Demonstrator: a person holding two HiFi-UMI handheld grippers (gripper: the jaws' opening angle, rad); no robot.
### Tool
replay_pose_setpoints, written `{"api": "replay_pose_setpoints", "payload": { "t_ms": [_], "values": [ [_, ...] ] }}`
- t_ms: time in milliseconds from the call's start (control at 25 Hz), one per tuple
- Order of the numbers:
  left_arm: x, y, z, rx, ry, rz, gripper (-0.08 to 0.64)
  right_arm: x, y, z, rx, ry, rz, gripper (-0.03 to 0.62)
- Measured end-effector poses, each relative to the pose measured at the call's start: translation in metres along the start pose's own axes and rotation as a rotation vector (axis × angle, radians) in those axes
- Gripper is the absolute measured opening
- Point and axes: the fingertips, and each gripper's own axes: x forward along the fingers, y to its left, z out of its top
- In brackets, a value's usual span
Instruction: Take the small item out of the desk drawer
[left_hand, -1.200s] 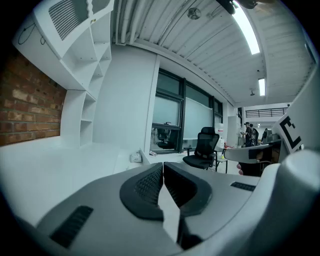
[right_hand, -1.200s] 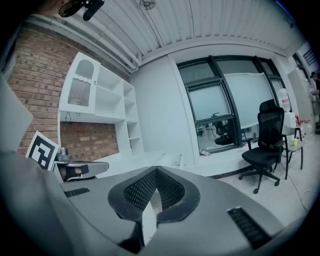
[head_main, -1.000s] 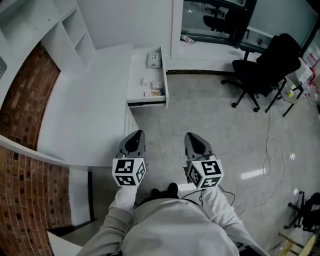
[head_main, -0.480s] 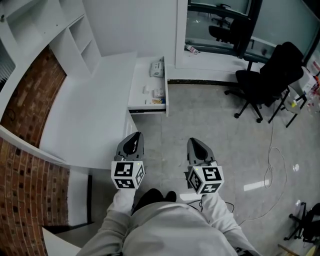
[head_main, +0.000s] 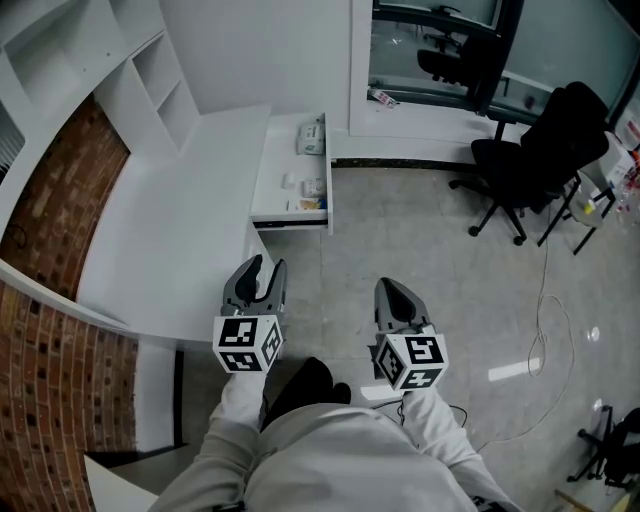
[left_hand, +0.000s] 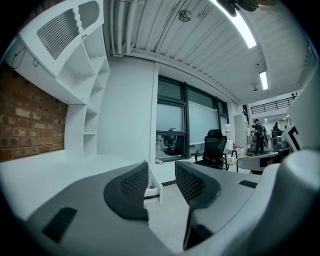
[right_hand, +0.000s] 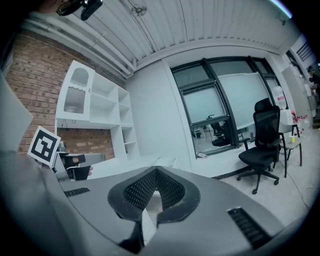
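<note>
The left gripper (head_main: 267, 268), shut a moment ago, is now opening with nothing between its jaws. The right gripper (head_main: 393, 287) is pressed together, empty. The open drawer (head_main: 275, 160) is at upper centre, with small items (head_main: 314, 187) inside, well apart from both grippers. It seems the reach is being prepared.

Open floor (head_main: 400, 250) lies before the drawer (head_main: 278, 150), which looks unobstructed from above.

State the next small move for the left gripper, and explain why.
Probably carry the left gripper forward toward the open drawer: its jaws are opening with nothing between them, and the small items lie well ahead, out of reach.
</note>
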Motion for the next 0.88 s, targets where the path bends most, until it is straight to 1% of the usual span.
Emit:
{"api": "replay_pose_setpoints", "payload": {
  "t_ms": [200, 360, 640, 880],
  "values": [
    [0.020, 0.007, 0.000, 0.001, 0.007, 0.005, 0.182, 0.013, -0.006, -0.004, 0.003, 0.015, -0.011, 0.028],
    [0.048, 0.015, 0.001, -0.005, 0.003, 0.004, 0.197, 0.033, -0.017, -0.003, -0.003, 0.026, -0.026, 0.028],
    [0.107, 0.043, 0.002, 0.005, 0.015, 0.004, 0.202, 0.089, -0.033, 0.007, 0.000, 0.035, -0.035, 0.028],
    [0.161, 0.067, 0.005, -0.007, 0.028, 0.005, 0.213, 0.141, -0.053, 0.019, 0.007, 0.033, -0.057, 0.028]
  ]
}}
